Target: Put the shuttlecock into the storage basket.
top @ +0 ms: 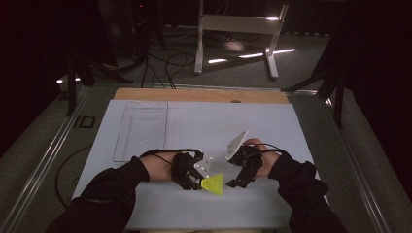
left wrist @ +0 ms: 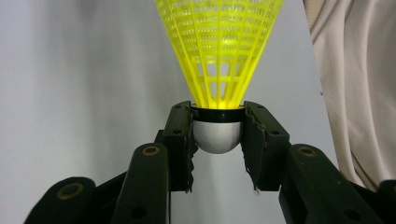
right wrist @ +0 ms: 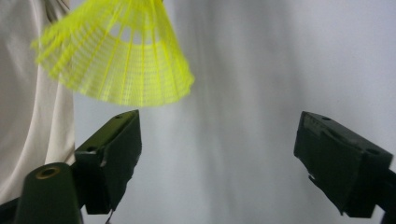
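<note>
Your left claw point(left wrist: 217, 140) is clenched on a yellow plastic shuttlecock point(left wrist: 218, 56), gripping it by the rounded white cork base. In the left gripper view, the two black jaws press against opposite sides of that base, just under the dark band where the meshed skirt begins, and the skirt fans out away from the claw. Pale cloth hangs along the right edge of that view.

From the high view, your left claw point(top: 194, 177) sits low over the near middle of the white counter point(top: 272, 126), and the shuttlecock point(top: 214, 184) points toward your right hand, its skirt flaring to the right. Your right claw point(top: 237, 180) is just beside the skirt's open end, with a grey three-cornered plate on top tilted upward.

Your right claw point(right wrist: 217, 158) is released: in the right gripper view its jaws stand wide apart with only the pale counter surface between them. The shuttlecock's skirt point(right wrist: 116, 56) is blurred at the upper left there, beyond the left jaw and not between the pads.

A clear plastic tray point(top: 142, 130) lies flat on the counter's far left part, well apart from both claws.
</note>
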`<state>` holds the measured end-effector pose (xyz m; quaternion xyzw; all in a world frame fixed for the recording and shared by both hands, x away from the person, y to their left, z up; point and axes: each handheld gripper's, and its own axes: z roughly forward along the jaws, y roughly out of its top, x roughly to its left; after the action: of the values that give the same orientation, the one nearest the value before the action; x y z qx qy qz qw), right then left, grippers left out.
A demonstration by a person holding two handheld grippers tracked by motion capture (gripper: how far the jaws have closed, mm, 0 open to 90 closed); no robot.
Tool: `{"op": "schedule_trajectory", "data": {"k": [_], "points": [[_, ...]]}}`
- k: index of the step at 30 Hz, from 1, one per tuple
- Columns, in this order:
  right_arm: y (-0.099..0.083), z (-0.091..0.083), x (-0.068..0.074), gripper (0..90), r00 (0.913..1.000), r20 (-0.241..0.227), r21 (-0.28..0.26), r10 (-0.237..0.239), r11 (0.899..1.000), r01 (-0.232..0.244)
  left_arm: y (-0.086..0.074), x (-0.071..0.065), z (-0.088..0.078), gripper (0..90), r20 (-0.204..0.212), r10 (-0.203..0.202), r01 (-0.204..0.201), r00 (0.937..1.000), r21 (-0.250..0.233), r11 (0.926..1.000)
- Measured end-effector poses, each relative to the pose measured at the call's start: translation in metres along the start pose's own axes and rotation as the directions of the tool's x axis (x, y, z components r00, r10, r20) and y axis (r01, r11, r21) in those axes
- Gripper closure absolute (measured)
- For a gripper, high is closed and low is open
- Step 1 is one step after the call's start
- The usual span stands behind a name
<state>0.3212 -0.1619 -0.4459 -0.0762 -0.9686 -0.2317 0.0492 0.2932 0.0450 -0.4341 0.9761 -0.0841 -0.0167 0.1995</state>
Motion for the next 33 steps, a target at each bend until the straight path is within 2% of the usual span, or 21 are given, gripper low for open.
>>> {"op": "schedule_trajectory", "data": {"k": [3,4,5,10,11,13,14,16,19,20,21,23,24,25,26,27,28,30,31,32,33], "points": [[-0.002,-0.002,0.001,13.7,0.9998,0.022,-0.018,-0.001,1.000,0.001,-0.002,0.003,-0.005,65.9,0.001,-0.026,0.026,0.9997,0.019,0.9995],[-0.005,-0.002,0.002,10.8,0.9993,0.036,-0.020,-0.003,1.000,0.004,-0.003,0.005,-0.009,65.9,0.021,-0.049,0.048,0.9986,0.029,0.9984],[-0.005,-0.002,0.002,10.8,0.9993,0.036,-0.020,-0.003,1.000,0.004,-0.004,0.006,-0.011,65.9,0.023,-0.052,0.051,0.9984,0.033,0.9982],[-0.011,-0.002,0.005,10.8,0.9982,0.059,-0.076,0.004,0.997,0.001,-0.010,0.010,-0.023,65.9,0.039,-0.110,0.108,0.9932,0.049,0.9930],[-0.013,-0.003,0.006,10.8,0.9981,0.061,-0.100,0.006,0.995,0.000,-0.013,0.012,-0.029,65.9,0.024,-0.118,0.117,0.9927,0.051,0.9918],[-0.016,-0.004,0.007,10.7,0.9978,0.065,-0.117,0.015,0.993,-0.007,-0.015,0.012,-0.032,65.9,0.029,-0.123,0.121,0.9920,0.047,0.9915],[-0.017,-0.004,0.007,10.0,0.9979,0.062,-0.123,0.019,0.992,-0.011,-0.019,0.014,-0.038,65.9,0.026,-0.150,0.149,0.9883,0.050,0.9876],[-0.019,-0.004,0.008,9.9,0.9969,0.072,-0.121,0.031,0.992,-0.022,-0.021,0.014,-0.042,65.9,0.021,-0.156,0.155,0.9875,0.044,0.9869],[-0.021,-0.004,0.009,9.8,0.9962,0.075,-0.137,0.044,0.990,-0.033,-0.026,0.016,-0.052,65.9,0.018,-0.188,0.187,0.9820,0.049,0.9811],[-0.023,-0.005,0.010,9.7,0.9948,0.087,-0.152,0.054,0.988,-0.040,-0.029,0.017,-0.059,65.9,0.023,-0.216,0.215,0.9760,0.060,0.9748],[-0.023,-0.005,0.010,9.7,0.9948,0.087,-0.152,0.054,0.988,-0.040,-0.029,0.017,-0.059,65.8,0.023,-0.216,0.215,0.9760,0.060,0.9748],[-0.027,-0.006,0.012,9.6,0.9922,0.109,-0.185,0.061,0.982,-0.040,-0.036,0.018,-0.069,65.8,-0.004,-0.238,0.238,0.9712,0.055,0.9697],[-0.028,-0.006,0.013,9.6,0.9912,0.118,-0.196,0.059,0.980,-0.035,-0.038,0.019,-0.072,65.8,-0.004,-0.256,0.256,0.9667,0.051,0.9654],[-0.029,-0.007,0.013,9.6,0.9903,0.124,-0.204,0.063,0.978,-0.037,-0.038,0.019,-0.072,65.9,-0.004,-0.256,0.256,0.9667,0.051,0.9654],[-0.030,-0.007,0.014,9.7,0.9892,0.130,-0.213,0.068,0.976,-0.039,-0.043,0.020,-0.078,65.9,-0.007,-0.273,0.273,0.9621,0.057,0.9604],[-0.030,-0.007,0.014,9.7,0.9892,0.130,-0.213,0.068,0.976,-0.039,-0.043,0.020,-0.078,65.9,-0.007,-0.273,0.273,0.9621,0.057,0.9604],[-0.032,-0.007,0.014,9.6,0.9891,0.129,-0.225,0.072,0.974,-0.042,-0.047,0.021,-0.082,65.9,-0.009,-0.291,0.291,0.9566,0.064,0.9545],[-0.035,-0.007,0.016,9.7,0.9869,0.137,-0.245,0.086,0.968,-0.050,-0.056,0.022,-0.089,65.8,-0.032,-0.304,0.306,0.9521,0.070,0.9496],[-0.036,-0.007,0.017,9.7,0.9868,0.137,-0.247,0.086,0.968,-0.050,-0.056,0.022,-0.089,65.8,-0.032,-0.304,0.306,0.9521,0.070,0.9496],[-0.038,-0.006,0.017,9.7,0.9860,0.142,-0.250,0.088,0.967,-0.051,-0.062,0.024,-0.094,65.8,-0.052,-0.330,0.333,0.9425,0.074,0.9399],[-0.039,-0.006,0.018,9.7,0.9846,0.148,-0.257,0.092,0.965,-0.051,-0.065,0.024,-0.097,65.8,-0.057,-0.339,0.343,0.9390,0.069,0.9369]]}}
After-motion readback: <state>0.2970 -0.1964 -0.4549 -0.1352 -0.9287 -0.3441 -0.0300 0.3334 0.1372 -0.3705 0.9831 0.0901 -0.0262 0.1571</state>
